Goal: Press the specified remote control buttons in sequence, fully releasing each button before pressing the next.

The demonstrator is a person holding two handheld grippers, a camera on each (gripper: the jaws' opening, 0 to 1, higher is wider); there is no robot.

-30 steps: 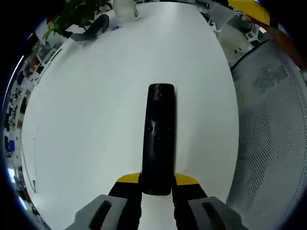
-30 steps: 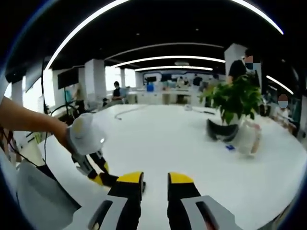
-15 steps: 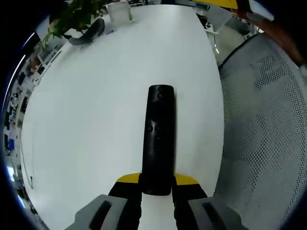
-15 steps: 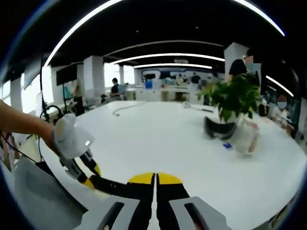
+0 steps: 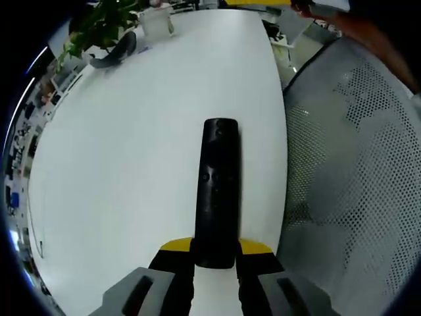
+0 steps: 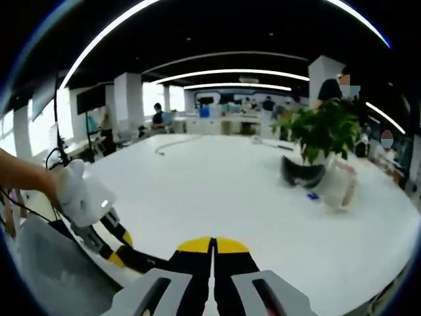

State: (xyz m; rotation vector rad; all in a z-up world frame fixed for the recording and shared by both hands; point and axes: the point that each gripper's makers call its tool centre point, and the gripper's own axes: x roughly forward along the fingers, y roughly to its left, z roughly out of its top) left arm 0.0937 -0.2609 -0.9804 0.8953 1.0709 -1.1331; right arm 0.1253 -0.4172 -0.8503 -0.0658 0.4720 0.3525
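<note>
Both right claw (image 6: 212, 247) jaws now together; remote (image 5: 218, 191) unchanged.

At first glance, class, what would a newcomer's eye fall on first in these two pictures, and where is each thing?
First comes the long black remote control, clamped at its near end between the left tongs and pointing out over the white table. Next, in the right gripper view, the right tongs stand shut and empty above the same table. Further off, toward the right of that view, a leafy green plant draws the eye.
</note>
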